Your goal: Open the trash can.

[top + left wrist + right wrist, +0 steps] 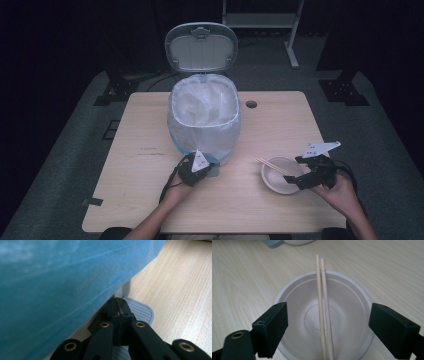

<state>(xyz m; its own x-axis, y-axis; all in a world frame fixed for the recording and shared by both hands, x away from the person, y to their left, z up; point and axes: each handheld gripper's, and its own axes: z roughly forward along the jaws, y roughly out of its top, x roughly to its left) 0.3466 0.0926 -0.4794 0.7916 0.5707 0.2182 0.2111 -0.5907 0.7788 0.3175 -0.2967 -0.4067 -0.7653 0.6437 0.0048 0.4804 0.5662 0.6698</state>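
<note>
A pedal bin [204, 125] lined with a pale bag stands mid-table, its grey lid [201, 47] raised. My left gripper [200, 167] is at the bin's foot. In the left gripper view its jaws are shut with nothing between them, and the left gripper [119, 307] rests its tips on the ribbed grey pedal [143, 311] beside the blue bin wall [62, 285]. At the right, a white bowl [276, 179] carries a pair of wooden chopsticks [272, 166] across its rim. My right gripper [328, 315] stands open over the bowl [347, 297], one finger on each side of the chopsticks [322, 290].
The light wooden table [145, 150] has a round cable hole [251, 104] right of the bin. Bare tabletop lies to the left of the bin and behind the bowl. Dark floor and metal stand legs [292, 50] surround the table.
</note>
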